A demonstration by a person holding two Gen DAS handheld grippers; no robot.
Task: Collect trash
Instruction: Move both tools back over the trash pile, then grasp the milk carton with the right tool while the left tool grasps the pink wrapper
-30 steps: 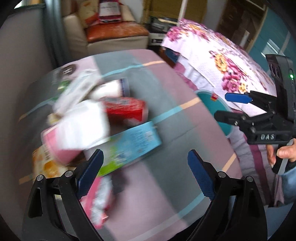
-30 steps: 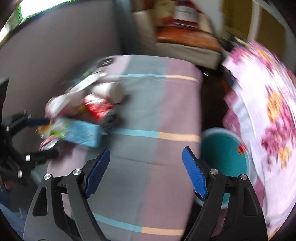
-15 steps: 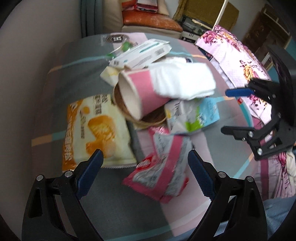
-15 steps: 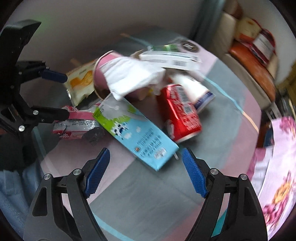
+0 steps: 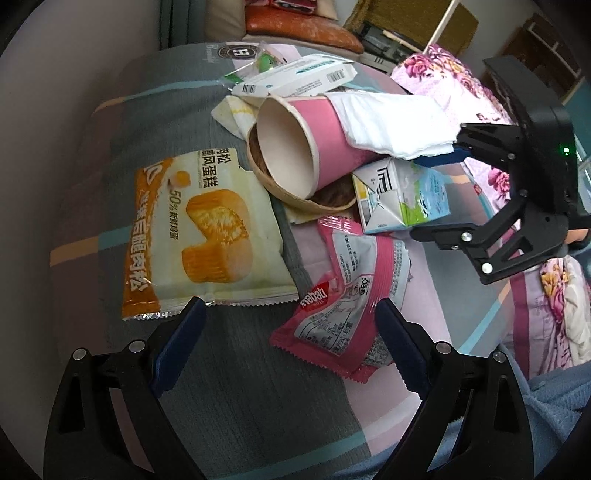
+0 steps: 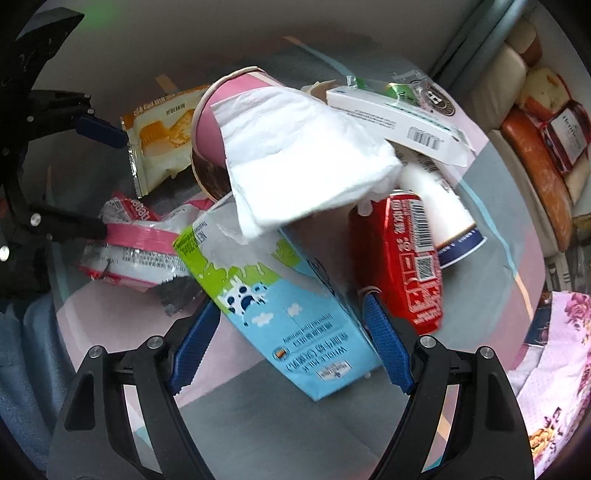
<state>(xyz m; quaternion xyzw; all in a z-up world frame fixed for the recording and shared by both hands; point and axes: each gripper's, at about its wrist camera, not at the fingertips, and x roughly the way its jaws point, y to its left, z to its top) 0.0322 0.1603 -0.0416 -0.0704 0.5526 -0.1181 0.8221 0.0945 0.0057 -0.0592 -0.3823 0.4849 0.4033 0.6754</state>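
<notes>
A heap of trash lies on the striped cloth (image 5: 240,398). It holds a yellow cake wrapper (image 5: 207,236), a pink wafer wrapper (image 5: 351,291), and a pink paper cup (image 5: 317,140) on its side with a white tissue (image 5: 391,125) draped over it. There is also a blue-and-green milk carton (image 6: 288,295), a red can (image 6: 406,258) and a white bottle (image 6: 439,210). My left gripper (image 5: 288,317) is open just above the lower edges of both wrappers. My right gripper (image 6: 290,310) is open and straddles the carton without the pads pressing on it. Each gripper shows in the other's view.
A flat white box (image 5: 295,77) tops the far side of the heap, and a brown paper dish (image 5: 295,199) lies under the cup. A floral bedspread (image 5: 461,85) is at the right and a sofa with an orange cushion (image 5: 295,33) is behind. Blue clothing (image 5: 546,406) is at the lower right.
Both grippers swung from the bare part of the cloth over to the trash heap and came lower. The right one rolled and now straddles the carton. The teal bin has left view.
</notes>
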